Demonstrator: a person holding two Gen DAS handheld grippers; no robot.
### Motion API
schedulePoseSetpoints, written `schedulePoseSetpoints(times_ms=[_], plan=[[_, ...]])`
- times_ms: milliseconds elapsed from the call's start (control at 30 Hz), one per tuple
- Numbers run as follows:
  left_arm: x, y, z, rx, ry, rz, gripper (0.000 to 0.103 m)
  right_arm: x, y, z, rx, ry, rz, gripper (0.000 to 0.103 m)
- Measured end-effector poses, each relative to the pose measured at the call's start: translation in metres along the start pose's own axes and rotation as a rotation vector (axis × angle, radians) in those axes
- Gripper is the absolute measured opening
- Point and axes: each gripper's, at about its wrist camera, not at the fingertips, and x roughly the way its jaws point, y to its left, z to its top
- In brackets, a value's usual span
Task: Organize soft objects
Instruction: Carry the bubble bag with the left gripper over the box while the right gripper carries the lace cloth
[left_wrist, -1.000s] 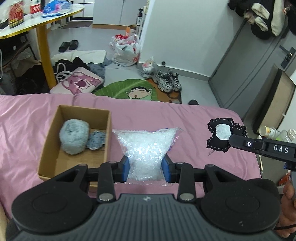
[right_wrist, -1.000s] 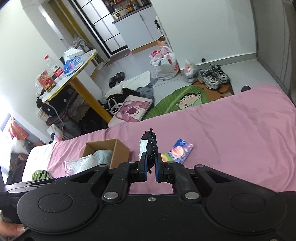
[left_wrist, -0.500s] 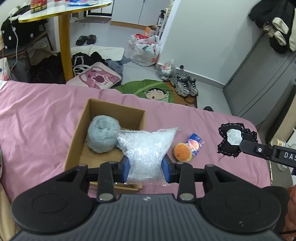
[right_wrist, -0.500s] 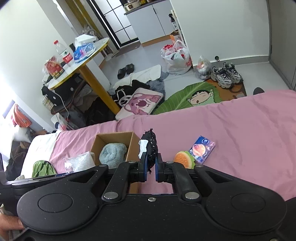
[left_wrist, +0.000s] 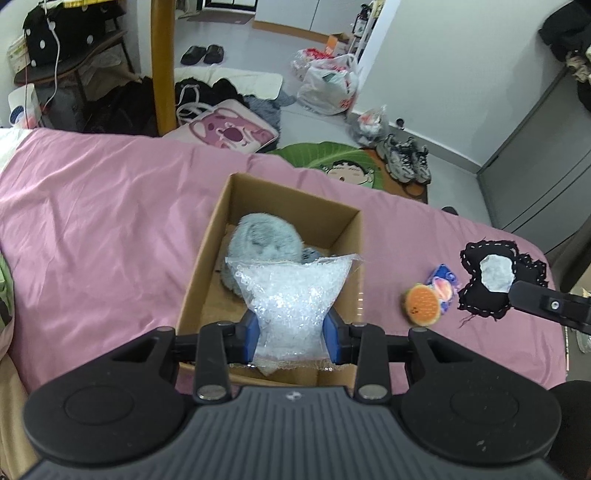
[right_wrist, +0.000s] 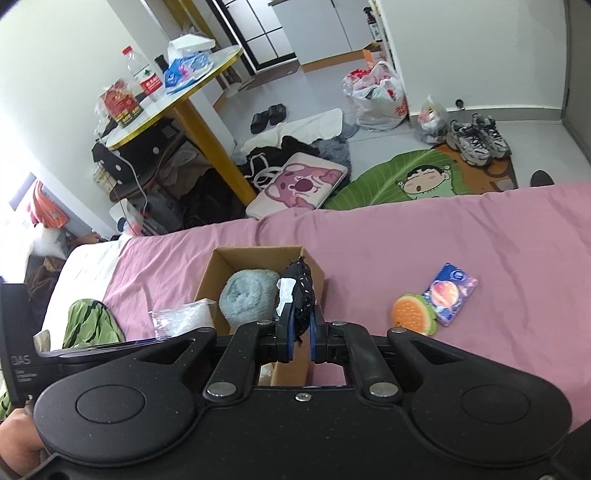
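My left gripper (left_wrist: 291, 334) is shut on a clear bag of white beads (left_wrist: 291, 295), held over the near part of an open cardboard box (left_wrist: 343, 236). A fluffy grey-blue ball (left_wrist: 264, 240) lies in the box, partly hidden by the bag. My right gripper (right_wrist: 301, 332) is shut on a black fabric piece with a white patch (right_wrist: 299, 291), which hangs in the air right of the box, black fabric piece (left_wrist: 495, 277). In the right wrist view the box (right_wrist: 221, 266), ball (right_wrist: 247, 295) and bead bag (right_wrist: 184, 317) show beyond the fingers.
A burger-shaped toy (left_wrist: 423, 304) and a blue tissue pack (left_wrist: 443, 282) lie on the pink bedsheet (left_wrist: 110, 229) right of the box. A green striped cloth (right_wrist: 92, 325) sits at the bed's left. Beyond the bed edge are a yellow-legged table (right_wrist: 173, 96), bags and shoes.
My left gripper has carried the bead bag left and forward, from beside the box to above it. The right gripper with the black fabric piece has shifted towards the box.
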Motion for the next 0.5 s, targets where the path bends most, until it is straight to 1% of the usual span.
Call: schedulePoseSetpoints(times_ms=[133,500], plan=[[0.017,0.009,0.002,-0.021,0.032,0.006,0.035,0.012,0.011,0.004,-0.015,0.022,0.009,0.008],[0.058,0.022,0.007,-0.010,0.117,0.028,0.035,0.045,0.037,0.012,-0.065,0.085,0.020,0.008]])
